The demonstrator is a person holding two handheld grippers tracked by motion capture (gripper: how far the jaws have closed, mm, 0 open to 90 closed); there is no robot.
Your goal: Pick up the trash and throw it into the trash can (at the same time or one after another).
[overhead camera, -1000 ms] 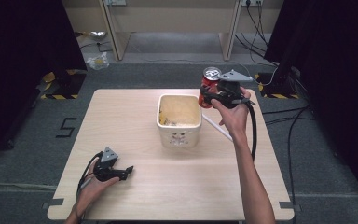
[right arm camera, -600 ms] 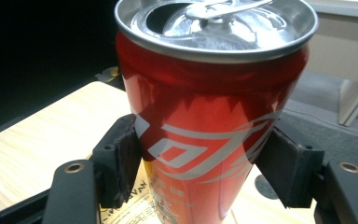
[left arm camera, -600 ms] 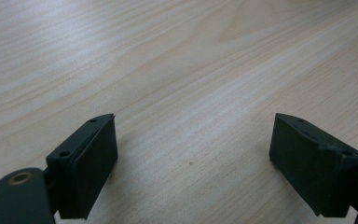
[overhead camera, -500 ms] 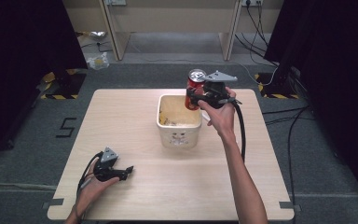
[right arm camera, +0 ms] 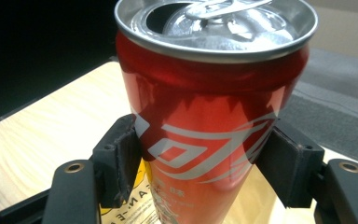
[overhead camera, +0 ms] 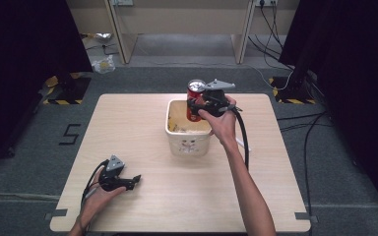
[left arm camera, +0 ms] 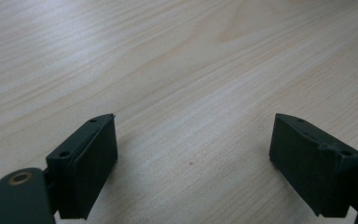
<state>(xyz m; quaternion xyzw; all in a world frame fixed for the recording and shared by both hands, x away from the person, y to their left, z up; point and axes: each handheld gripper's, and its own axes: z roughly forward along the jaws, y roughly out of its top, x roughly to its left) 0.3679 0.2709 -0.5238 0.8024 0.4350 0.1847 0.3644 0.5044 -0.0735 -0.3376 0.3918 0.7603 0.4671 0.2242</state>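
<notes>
A red drink can [overhead camera: 195, 96] with an opened silver top is held upright over the cream bin [overhead camera: 189, 142] in the middle of the table, at the bin's far right part. My right gripper [overhead camera: 200, 104] is shut on the red can [right arm camera: 205, 116], its jaws pressing both sides and denting it slightly. My left gripper [overhead camera: 136, 180] rests on the table near the front left corner, held by a hand. In the left gripper view the left gripper [left arm camera: 193, 158] stands open over bare wood, nothing between its jaws.
The bin has a printed face on its front wall and light scraps inside. A wooden table [overhead camera: 128, 132] carries everything. Cables [overhead camera: 295, 123] run over the grey floor at the right. A floor mark "5" [overhead camera: 70, 133] lies left of the table.
My right gripper has carried the red can leftward, from beside the bin's far right corner to above the bin. The left gripper has stayed put.
</notes>
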